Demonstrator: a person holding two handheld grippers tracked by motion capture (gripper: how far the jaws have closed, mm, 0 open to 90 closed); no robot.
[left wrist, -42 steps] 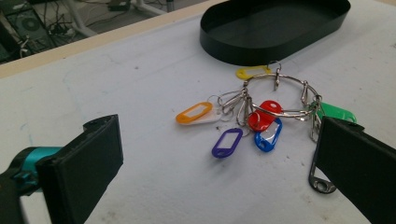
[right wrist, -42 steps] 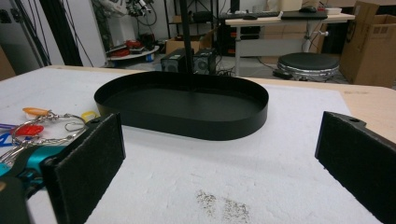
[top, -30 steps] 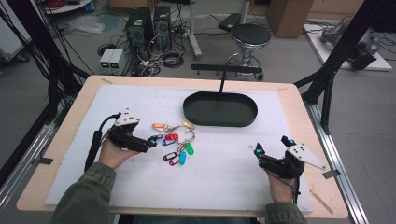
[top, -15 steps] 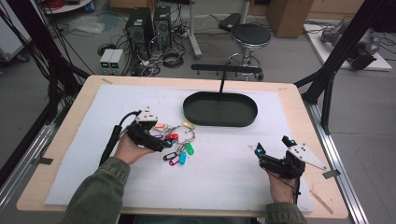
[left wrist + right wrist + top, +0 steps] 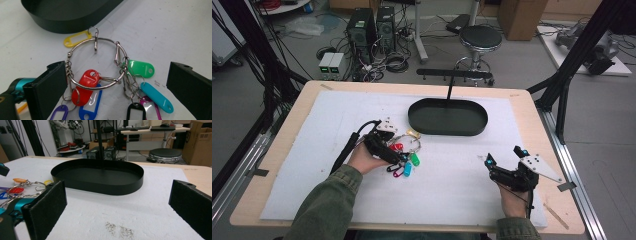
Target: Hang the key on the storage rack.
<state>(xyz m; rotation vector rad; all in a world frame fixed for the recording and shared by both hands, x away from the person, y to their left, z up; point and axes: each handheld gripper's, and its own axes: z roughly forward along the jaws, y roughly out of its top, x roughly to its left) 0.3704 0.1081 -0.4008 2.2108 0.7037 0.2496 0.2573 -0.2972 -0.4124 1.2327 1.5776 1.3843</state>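
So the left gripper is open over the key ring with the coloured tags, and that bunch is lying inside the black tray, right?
Not quite. The left gripper is open over the key ring, but the bunch lies on the white mat, beside the black tray, not inside it. The left gripper view shows the ring and tags on the mat with the tray's wall behind them; the high view agrees.

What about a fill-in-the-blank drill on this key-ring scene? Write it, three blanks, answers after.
1. The left claw hovers over the key ring with its jaws ____.
2. The tag lying nearest the black tray is coloured ____.
3. The right claw holds nothing, and the black tray is ____ inside.

Missing words: open; yellow; empty
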